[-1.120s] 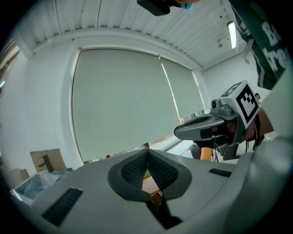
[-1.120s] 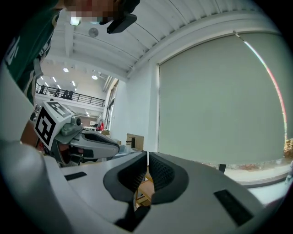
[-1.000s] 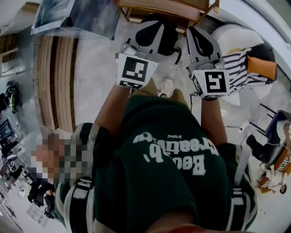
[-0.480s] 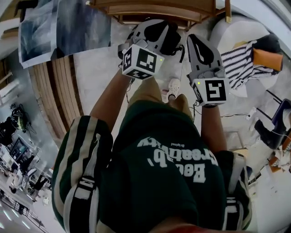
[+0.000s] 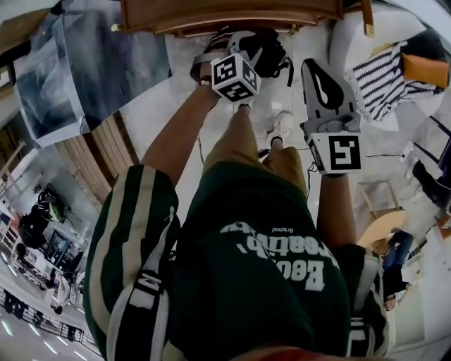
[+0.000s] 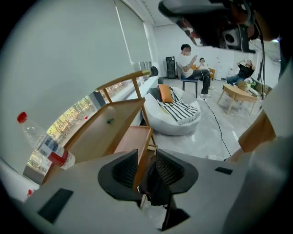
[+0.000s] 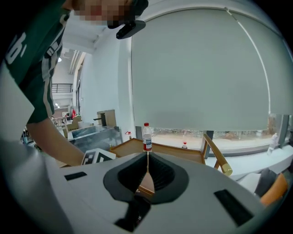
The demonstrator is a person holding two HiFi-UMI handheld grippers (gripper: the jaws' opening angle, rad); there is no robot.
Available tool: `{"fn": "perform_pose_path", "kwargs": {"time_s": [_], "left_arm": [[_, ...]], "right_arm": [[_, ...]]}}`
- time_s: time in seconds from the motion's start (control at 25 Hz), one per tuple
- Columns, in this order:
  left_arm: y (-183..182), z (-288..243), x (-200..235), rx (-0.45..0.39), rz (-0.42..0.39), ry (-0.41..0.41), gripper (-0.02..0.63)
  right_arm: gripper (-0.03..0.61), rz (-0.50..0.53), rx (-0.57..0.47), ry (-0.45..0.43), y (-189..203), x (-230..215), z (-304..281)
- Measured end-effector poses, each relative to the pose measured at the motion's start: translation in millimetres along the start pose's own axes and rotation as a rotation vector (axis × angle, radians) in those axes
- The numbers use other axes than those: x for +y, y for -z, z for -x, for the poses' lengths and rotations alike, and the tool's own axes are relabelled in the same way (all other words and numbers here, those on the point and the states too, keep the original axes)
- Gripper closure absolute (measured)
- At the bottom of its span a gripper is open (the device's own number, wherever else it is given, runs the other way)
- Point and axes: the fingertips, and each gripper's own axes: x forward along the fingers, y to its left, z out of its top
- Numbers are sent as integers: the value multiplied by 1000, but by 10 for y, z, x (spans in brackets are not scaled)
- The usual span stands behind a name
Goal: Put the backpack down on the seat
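Note:
The black backpack (image 5: 271,56) sits at the front edge of the wooden chair (image 5: 225,15), at the top of the head view. My left gripper (image 5: 238,42) is right against it, on its left. In the left gripper view the jaws of that gripper (image 6: 147,168) are opening, a black part of the backpack (image 6: 158,192) lies in the gap and below it, and the chair's wooden seat (image 6: 130,139) shows beyond. My right gripper (image 5: 315,68) hangs apart, right of the backpack. In the right gripper view this gripper (image 7: 147,170) is shut with nothing in it.
A white beanbag (image 5: 366,42) with a striped cloth (image 6: 178,109) and an orange cushion (image 5: 423,70) lies right of the chair. A water bottle (image 7: 146,137) stands on the sill behind it. People sit at the far end (image 6: 190,66) by a round table (image 6: 240,93).
Both grippers have moved forward toward the wooden chair. The backpack has travelled with the left gripper and now lies at the chair's edge.

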Motion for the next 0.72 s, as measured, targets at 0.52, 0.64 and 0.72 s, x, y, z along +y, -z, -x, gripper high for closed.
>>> {"fn": "perform_pose_path", "kwargs": {"time_s": [0.52,0.64,0.72], "left_arm": [[1046,-1760,-113,273,-259,207,440],[1239,-1996,-115,318,-314,249,425],[1301,-2130,-125,338,-354,268,423]], "right_arm": [[541,-69,56,66,605,-270,-145],[541,-93,86,71,763,-256,-139],[541,-104,106,83,864,-286,-123]]}}
